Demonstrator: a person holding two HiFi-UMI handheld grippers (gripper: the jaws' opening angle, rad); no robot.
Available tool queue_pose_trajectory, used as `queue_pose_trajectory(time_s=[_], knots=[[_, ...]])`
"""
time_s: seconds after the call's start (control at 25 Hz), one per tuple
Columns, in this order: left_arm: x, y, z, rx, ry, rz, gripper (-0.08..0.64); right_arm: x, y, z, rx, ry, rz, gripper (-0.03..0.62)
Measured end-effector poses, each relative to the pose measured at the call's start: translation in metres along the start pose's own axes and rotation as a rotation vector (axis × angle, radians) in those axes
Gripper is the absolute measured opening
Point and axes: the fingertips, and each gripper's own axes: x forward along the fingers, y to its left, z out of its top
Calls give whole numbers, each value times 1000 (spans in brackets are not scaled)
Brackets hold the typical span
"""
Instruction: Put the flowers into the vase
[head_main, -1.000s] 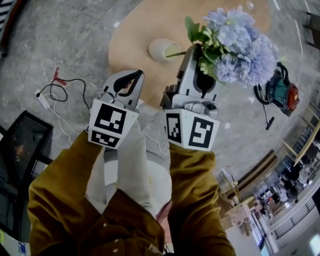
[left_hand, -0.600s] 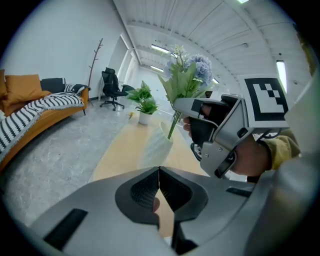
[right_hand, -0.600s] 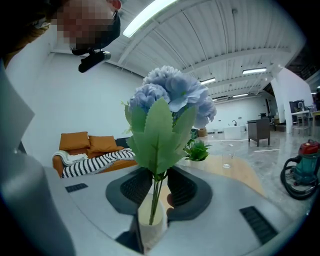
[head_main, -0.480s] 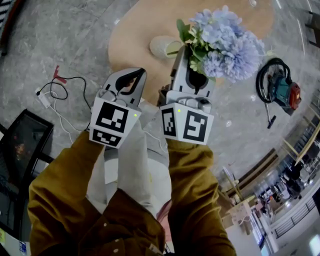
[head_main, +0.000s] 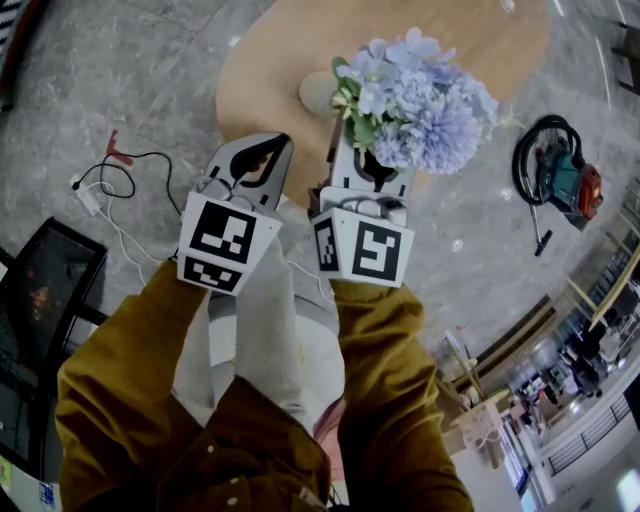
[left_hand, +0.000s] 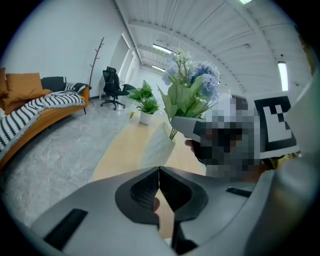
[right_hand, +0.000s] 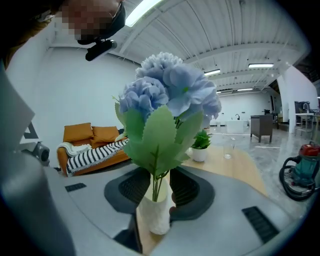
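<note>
In the last second the flowers (head_main: 415, 105) have slid from the upper right of the head view towards the upper middle. They now sit over the vase (head_main: 313, 90), which shows only as a pale sliver at their left edge. The vase has kept its place on the table (head_main: 255, 90).

The right gripper (head_main: 358, 152) has come across with the bunch, and its jaws are opening. In the right gripper view the thin green stems run straight down the middle of the frame into the white mouth of the vase. The dark pads stand apart on either side of them. They seem to be clear of the stems, though the leaves hide part of the gap.

The left gripper (head_main: 262, 150) hangs at the left centre of the head view, jaws closed tip to tip with nothing between them, well short of the vase.

Judging by this, the stems are in and the bunch is being let go, so the task is all but done. Whether the flowers stand upright on their own once freed is what remains to be seen.
</note>
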Motion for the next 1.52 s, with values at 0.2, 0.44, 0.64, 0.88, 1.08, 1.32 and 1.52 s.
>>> queue_pose_trajectory(time_s=[0.2, 0.44, 0.64, 0.88, 1.08, 1.32, 1.52], knots=[[4, -1, 8, 0, 8, -4, 2, 7, -5, -10, 7, 59, -2, 123], [3, -2, 13, 1, 5, -5, 2, 9, -5, -14, 15, 90, 7, 161], [-4, 2, 6, 1, 2, -5, 2, 6, 2, -18, 7, 98, 11, 176], [-5, 1, 4, 2, 2, -7, 2, 4, 4, -22, 3, 109, 16, 201], [-12, -1, 1, 8, 1, -8, 2, -1, 7, -22, -13, 106, 5, 239], [-11, -8, 4, 12, -1, -9, 2, -6, 1, -20, -13, 105, 0, 252], [-11, -5, 3, 13, 0, -11, 2, -4, 2, -22, 1, 112, 2, 264]])
